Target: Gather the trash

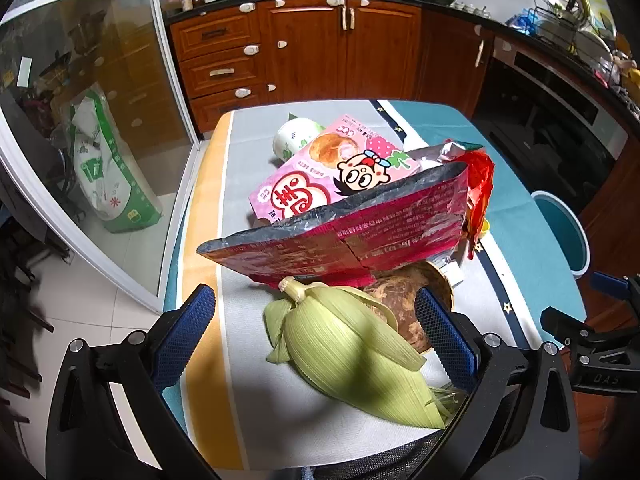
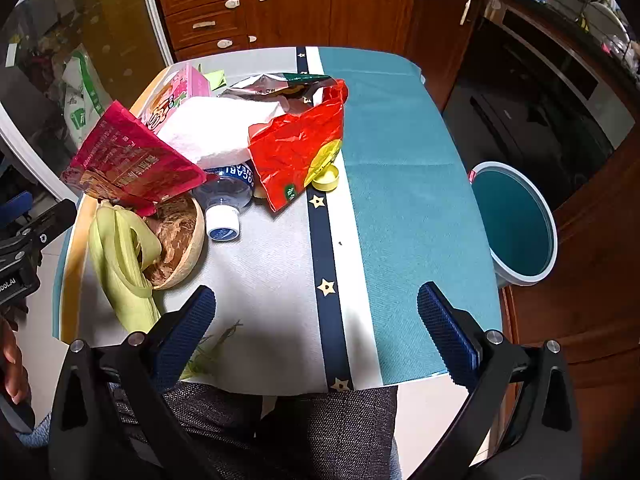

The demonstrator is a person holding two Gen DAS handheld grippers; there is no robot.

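Small table (image 2: 400, 200) under a striped cloth of yellow, grey, navy with stars, and teal; kitchen cabinets (image 1: 320, 48) beyond the far edge.

Trash heaped on the left and middle of the cloth. Nearest: green corn husk (image 1: 352, 356), lying flat, touching a brown coconut shell half (image 2: 180, 240) just to its right. Behind these: crimson foil snack bag (image 1: 340, 236), propped at a tilt, mouth gaping. Farther back: pink snack box with cartoon face (image 1: 320, 176), and a white paper cup with green print (image 1: 296, 136) at the far left of the heap. In the right wrist view: white crumpled paper towel (image 2: 216, 128) mid-heap; clear plastic bottle with white cap (image 2: 226, 204) lying on its side, cap pointing near; red plastic bag (image 2: 296, 148) to the bottle's right; yellow lid (image 2: 326, 179) just beside the red bag; silver foil wrapper (image 2: 272, 84) at the far side.

Teal bin (image 2: 516, 224) on the floor off the right edge of the table, mouth up, nothing visible inside.

Left gripper (image 1: 316, 320): released, jaws spread wide, hovering over the husk, pads clear of it. Right gripper (image 2: 316, 320): released, jaws spread wide above bare cloth at the near edge, nothing between the pads.

Grey-trousered lap (image 2: 300, 432) visible below the near table edge.
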